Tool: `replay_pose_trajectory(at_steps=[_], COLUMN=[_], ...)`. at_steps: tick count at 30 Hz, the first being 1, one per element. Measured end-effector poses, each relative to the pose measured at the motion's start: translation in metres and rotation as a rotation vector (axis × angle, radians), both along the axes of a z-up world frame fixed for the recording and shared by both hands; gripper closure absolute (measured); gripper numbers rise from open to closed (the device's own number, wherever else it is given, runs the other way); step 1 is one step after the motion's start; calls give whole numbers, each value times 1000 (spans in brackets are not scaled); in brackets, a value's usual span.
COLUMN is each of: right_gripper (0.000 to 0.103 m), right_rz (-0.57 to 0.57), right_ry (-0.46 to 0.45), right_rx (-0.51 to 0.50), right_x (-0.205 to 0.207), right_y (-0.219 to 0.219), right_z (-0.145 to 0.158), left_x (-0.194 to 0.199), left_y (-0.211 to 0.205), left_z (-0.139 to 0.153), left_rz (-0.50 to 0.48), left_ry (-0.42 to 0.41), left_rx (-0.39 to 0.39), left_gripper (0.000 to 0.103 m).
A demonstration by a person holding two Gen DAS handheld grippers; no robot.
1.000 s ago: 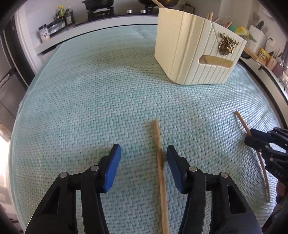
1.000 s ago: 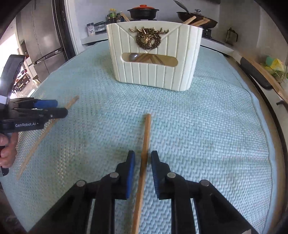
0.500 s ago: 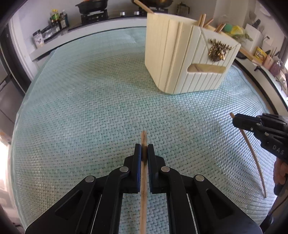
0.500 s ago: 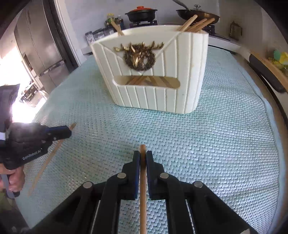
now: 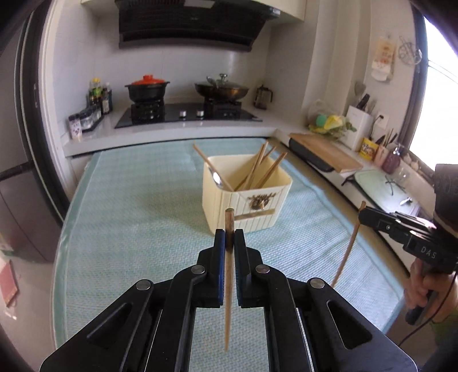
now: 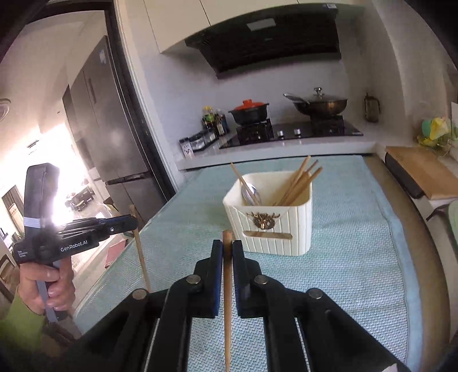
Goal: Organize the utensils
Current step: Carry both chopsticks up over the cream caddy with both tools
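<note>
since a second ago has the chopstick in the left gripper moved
Yes. The left gripper has just closed on the chopstick and lifted it off the green mat; its lower end now hangs clear above the weave.

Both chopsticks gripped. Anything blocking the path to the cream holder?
Nothing visible. Left gripper and right gripper each hold a chopstick above the mat, facing the cream utensil holder. Its open top already holds chopsticks and a spoon.

place: home kitchen | showing it: gas hob point(image 5: 183, 113) carrying red-lidded pot point(image 5: 147, 87) and lidded wok point(image 5: 221, 88) under range hood point(image 5: 189, 23) | seasoning bottles point(image 5: 98, 96) standing beside | fridge point(image 6: 114, 137) standing left | cutting board point(image 5: 326, 151) lying on counter
</note>
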State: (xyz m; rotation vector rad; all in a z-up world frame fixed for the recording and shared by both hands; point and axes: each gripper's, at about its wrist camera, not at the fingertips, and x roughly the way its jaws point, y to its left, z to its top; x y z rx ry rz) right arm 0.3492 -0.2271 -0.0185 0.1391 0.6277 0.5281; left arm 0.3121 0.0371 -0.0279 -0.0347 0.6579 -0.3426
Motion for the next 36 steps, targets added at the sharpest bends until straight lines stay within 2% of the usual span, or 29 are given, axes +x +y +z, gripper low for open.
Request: replay_pose_trajectory(at_steps=[8,17,22,29,32,36], right_gripper=[96,96,96,96,96,96], right_rz=[-43,-65,-80,-120,-135,-135], right_ry=[-179,-237,-264,-364,-391,-354], right_rx=[-27,-27,-10,-15,-39,-45], right_x=[-32,-24,2,59,89,132], right_y=[5,6,3,7,12,14], right_z=[41,63,86,133,139,118], left_x=[-14,0,35,98,130,171], left_y=[-8,-13,-13,-19,-23,-31], left_z=[30,44,69,116,118,94], left_rz=[-1,1,2,56,85,96], left_ry=[-96,-119,-135,-226,-234,-180], left_rx=[-72,-95,-131,-132,-127,-128], left_gripper=[99,99,99,99,99,99])
